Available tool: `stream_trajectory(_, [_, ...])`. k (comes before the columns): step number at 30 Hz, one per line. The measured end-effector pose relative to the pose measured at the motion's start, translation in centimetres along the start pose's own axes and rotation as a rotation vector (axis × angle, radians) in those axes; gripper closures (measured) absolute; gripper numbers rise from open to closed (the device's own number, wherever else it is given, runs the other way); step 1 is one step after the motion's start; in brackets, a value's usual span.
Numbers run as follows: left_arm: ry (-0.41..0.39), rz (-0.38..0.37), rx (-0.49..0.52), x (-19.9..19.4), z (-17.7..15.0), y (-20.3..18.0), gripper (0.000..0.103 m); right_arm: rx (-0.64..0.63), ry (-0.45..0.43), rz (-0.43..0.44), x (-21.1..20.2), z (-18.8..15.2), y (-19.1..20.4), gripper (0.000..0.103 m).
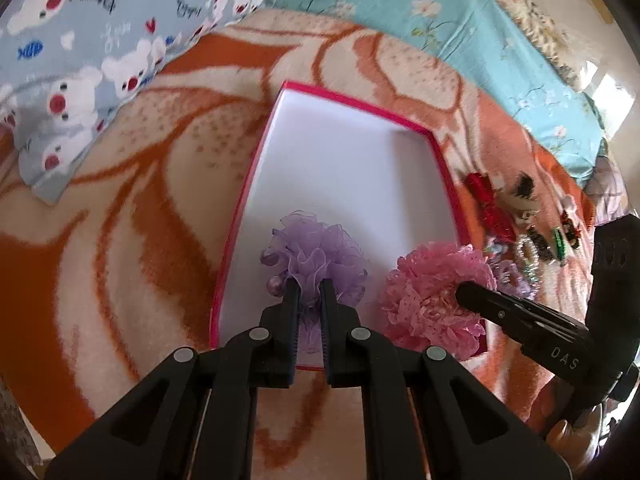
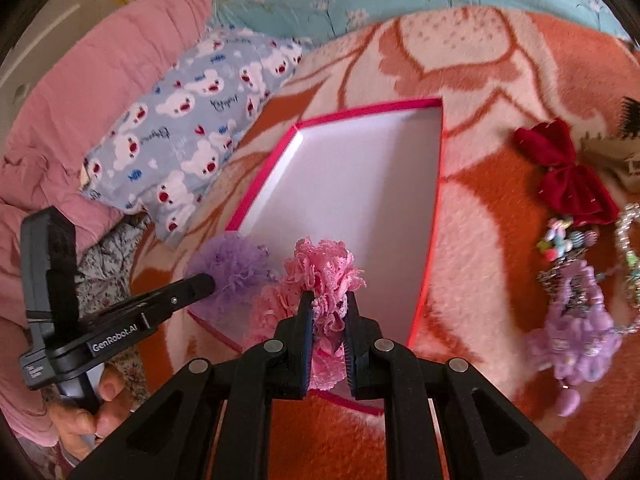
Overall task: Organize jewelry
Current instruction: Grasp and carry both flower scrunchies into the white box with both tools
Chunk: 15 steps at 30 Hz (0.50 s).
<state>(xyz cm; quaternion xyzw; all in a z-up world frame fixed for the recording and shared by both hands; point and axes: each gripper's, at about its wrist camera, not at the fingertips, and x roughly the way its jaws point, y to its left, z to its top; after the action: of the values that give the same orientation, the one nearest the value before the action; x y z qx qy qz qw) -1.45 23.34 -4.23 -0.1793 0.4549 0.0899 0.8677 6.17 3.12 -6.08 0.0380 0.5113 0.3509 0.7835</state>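
Observation:
A shallow box with a pink rim and white inside lies on the blanket. My left gripper is shut on a purple ruffled scrunchie, held over the box's near end. My right gripper is shut on a pink lace scrunchie, also over the near end. In the left wrist view the pink scrunchie hangs at the box's near right corner. In the right wrist view the purple one sits at the near left corner. The two scrunchies are side by side.
More hair pieces lie on the orange and cream blanket right of the box: a red velvet bow, a lilac scrunchie, beaded bands and small clips. A bear-print pillow lies far left.

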Motion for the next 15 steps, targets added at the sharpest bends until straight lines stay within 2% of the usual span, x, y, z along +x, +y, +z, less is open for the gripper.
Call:
stream_trajectory(4, [0.034,0.019,-0.01,1.19,-0.63,0.42,0.095,-0.005,0.027,-0.028,1.0,-0.38,-0.5,0.086])
stream_trajectory(8, [0.035,0.028,-0.007,1.28,-0.79,0.38,0.094,-0.001,0.029,-0.039,1.16,-0.43,-0.84,0.085])
stream_trajectory(10, [0.033,0.039,0.002,1.11,-0.76,0.17,0.091,0.0,0.033,-0.035,1.16,-0.38,-0.87,0.08])
stream_trajectory(11, [0.032,0.046,0.008,1.01,-0.75,0.04,0.086,-0.001,0.032,-0.033,1.17,-0.37,-0.81,0.078])
stream_trajectory(12, [0.031,0.052,0.013,0.91,-0.74,-0.07,0.08,-0.004,0.03,-0.025,1.09,-0.33,-0.72,0.073])
stream_trajectory(13, [0.028,0.056,0.018,0.82,-0.71,-0.15,0.077,-0.009,0.023,-0.016,0.84,-0.35,-0.56,0.066])
stream_trajectory(15, [0.02,0.067,0.031,0.47,-0.77,-0.42,0.075,-0.028,0.006,-0.03,0.48,-0.33,-0.07,0.059])
